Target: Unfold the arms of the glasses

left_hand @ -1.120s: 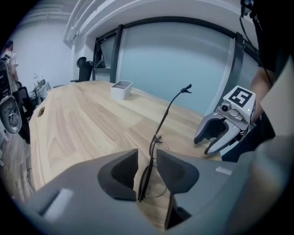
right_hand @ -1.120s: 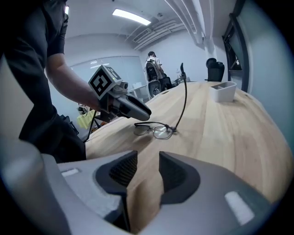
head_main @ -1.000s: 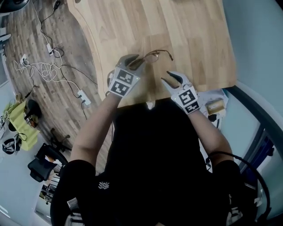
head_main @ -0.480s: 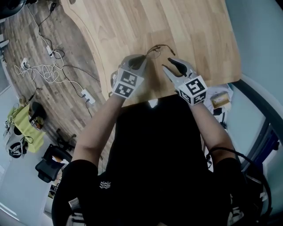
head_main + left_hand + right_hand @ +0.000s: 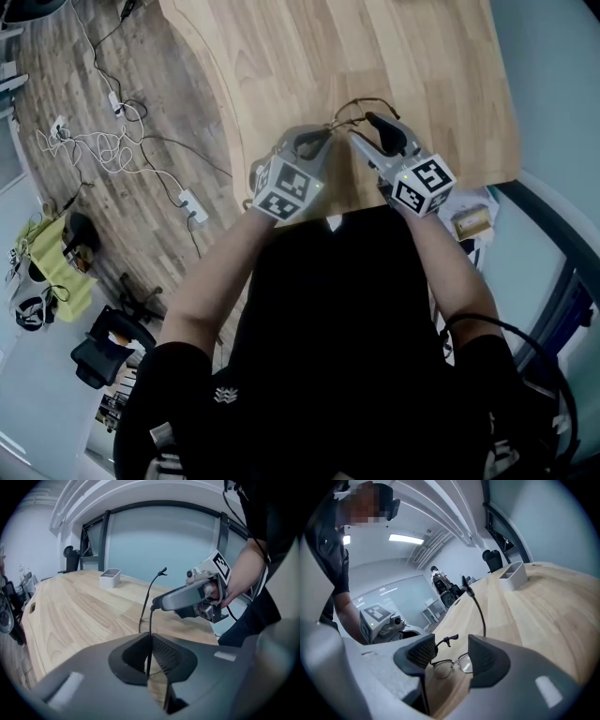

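Thin metal-rimmed glasses (image 5: 357, 105) are held just above the wooden table (image 5: 394, 47) near its front edge. My left gripper (image 5: 323, 135) has its jaws closing, and the pads pinch a thin wire of the frame (image 5: 150, 620) between them. One arm of the glasses (image 5: 151, 590) sticks up past the jaws. My right gripper (image 5: 362, 127) is at the glasses' right side, its jaws opening. In the right gripper view the lenses (image 5: 443, 665) lie in the gap between the pads (image 5: 421, 651), untouched by them, and an arm (image 5: 477, 603) curves upward.
A small white tray (image 5: 109, 577) stands far back on the table, and it is the pale box (image 5: 513, 576) in the right gripper view. Cables and power strips (image 5: 103, 145) lie on the floor at the left. A small box (image 5: 472, 222) sits below the table's right corner.
Both grippers moved up the picture to the glasses. The left jaws closed on the frame. The right gripper rolled, came in beside the glasses and its jaws spread wider.
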{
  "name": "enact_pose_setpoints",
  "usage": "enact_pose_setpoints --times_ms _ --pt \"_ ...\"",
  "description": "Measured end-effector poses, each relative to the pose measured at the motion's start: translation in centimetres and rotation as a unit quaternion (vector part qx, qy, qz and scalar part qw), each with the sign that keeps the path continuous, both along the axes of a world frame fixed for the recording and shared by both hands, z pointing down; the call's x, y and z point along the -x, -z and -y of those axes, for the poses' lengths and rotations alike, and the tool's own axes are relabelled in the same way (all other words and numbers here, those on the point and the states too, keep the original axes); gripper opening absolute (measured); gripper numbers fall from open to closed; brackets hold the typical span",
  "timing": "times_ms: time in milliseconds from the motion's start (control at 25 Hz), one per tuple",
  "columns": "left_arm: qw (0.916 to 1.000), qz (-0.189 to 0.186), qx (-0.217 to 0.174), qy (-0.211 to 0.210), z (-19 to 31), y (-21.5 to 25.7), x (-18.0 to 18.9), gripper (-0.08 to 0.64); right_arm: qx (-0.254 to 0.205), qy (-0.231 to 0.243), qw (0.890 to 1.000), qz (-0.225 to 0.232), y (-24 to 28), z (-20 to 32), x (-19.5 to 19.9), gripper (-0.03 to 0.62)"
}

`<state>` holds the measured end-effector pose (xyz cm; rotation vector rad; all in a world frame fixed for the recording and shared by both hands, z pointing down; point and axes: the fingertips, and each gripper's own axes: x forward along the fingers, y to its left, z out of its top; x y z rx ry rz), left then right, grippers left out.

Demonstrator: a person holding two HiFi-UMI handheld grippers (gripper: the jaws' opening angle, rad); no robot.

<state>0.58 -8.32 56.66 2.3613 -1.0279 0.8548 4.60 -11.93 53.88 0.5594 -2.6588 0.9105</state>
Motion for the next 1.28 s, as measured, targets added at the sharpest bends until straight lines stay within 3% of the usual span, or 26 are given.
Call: enact_pose_setpoints --times_ms 320,760,1280 --pt "0.9997 -0.012 -0.011 0.020 -0.2 0.9 0.4 0.024 -0.016 0.025 0.999 0.036 2.8 -1.4 2.3 0.213" --pt "0.9991 -0.012 -0.042 0.000 -3.1 3.6 0.1 0.052 -0.021 0.028 0.998 0.055 5.9 -4.1 3.1 0.213" --pt "0.9964 -0.023 -0.073 0.038 -8.0 7.2 5.4 0.057 -0.038 0.027 0.997 0.058 8.0 -8.5 4.6 0.213"
